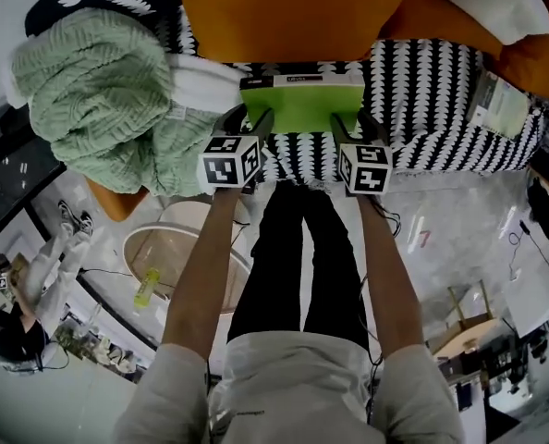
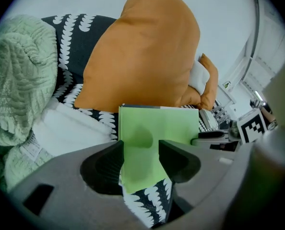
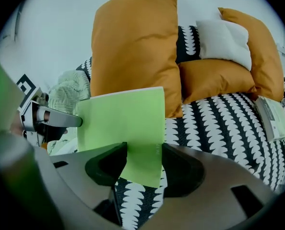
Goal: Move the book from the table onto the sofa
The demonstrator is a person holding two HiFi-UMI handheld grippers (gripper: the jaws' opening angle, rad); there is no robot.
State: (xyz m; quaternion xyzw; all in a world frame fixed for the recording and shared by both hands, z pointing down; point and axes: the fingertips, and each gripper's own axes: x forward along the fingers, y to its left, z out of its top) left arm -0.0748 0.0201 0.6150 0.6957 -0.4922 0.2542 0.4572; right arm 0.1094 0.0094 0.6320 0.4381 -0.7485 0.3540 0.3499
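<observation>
Entry, near to far.

The person's forearms (image 1: 199,276) reach forward above black trousers (image 1: 298,266). A round table (image 1: 168,248) sits low at the left of the legs, well apart from the book (image 1: 302,107).

On the left gripper (image 2: 141,146) the jaws are set wide and clamped on the book's near left corner. The outer jaw lies against the left edge and the inner jaw lies across the green cover. On the right gripper (image 3: 144,150) the arrangement is mirrored: jaws wide, clamped on the near right corner, outer jaw at the right edge. (Each gripper view also shows a finger of the other gripper meeting the opposite edge of the book.)

The book is tilted, cover toward the cameras, with a dark-and-white strip along its upper edge. It is carried between the two grippers over the front of the sofa (image 1: 441,109) seat, black with white leaf print. That print shows under both near corners. Whether the lower edge touches the seat cannot be told.

A white cushion (image 1: 205,81) lies just left of the book, and a green knitted blanket (image 1: 99,91) is heaped beyond it. Behind the book a large orange pillow (image 1: 284,12) stands upright. Farther right are a white pillow (image 3: 224,40) and a thin pale booklet (image 3: 272,116), flat on the seat and well apart from the book.
</observation>
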